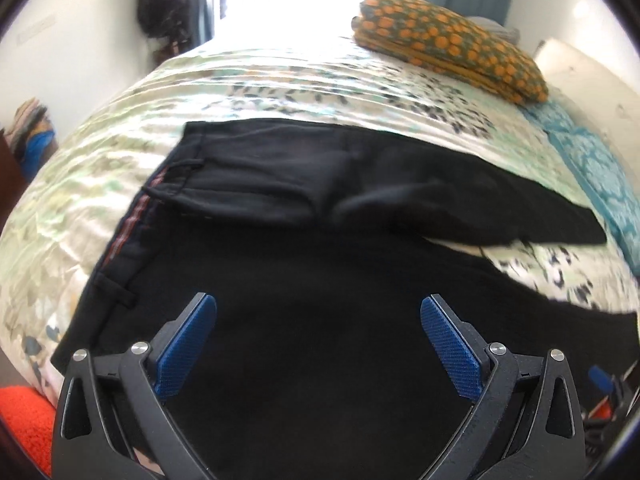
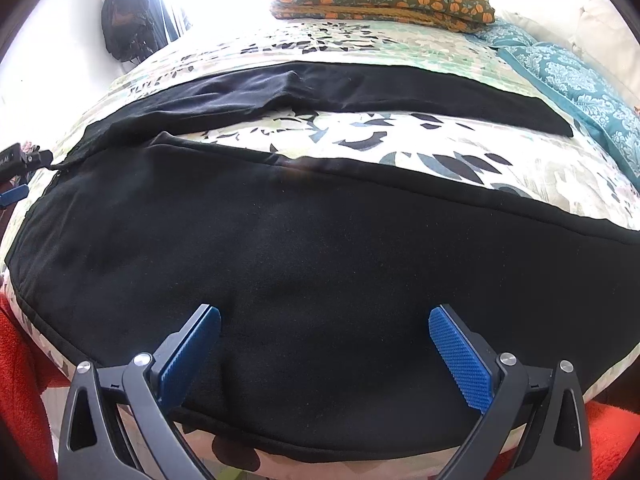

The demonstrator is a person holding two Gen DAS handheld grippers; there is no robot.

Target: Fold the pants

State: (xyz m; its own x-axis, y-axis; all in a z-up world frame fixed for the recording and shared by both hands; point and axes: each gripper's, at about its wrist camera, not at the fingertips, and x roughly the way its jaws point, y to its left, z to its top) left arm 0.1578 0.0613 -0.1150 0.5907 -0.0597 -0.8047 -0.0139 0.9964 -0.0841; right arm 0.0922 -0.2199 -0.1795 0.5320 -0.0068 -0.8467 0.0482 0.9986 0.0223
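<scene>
Lying flat on bed (image 2: pixel 400 152): black pants (image 1: pixel 320 280); left gripper (image 1: pixel 318 308), right gripper (image 2: pixel 324 316) fingers wide apart, empty.

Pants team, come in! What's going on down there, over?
Left hand-held gripper open, over the waistband end. Right hand-held gripper open, over the near leg. Black pants flat on the bedspread, legs apart, unfolded. Nothing in the way.

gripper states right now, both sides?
Left gripper: open, holding nothing, over the black pants.
Right gripper: open, holding nothing, over the near leg.
</scene>
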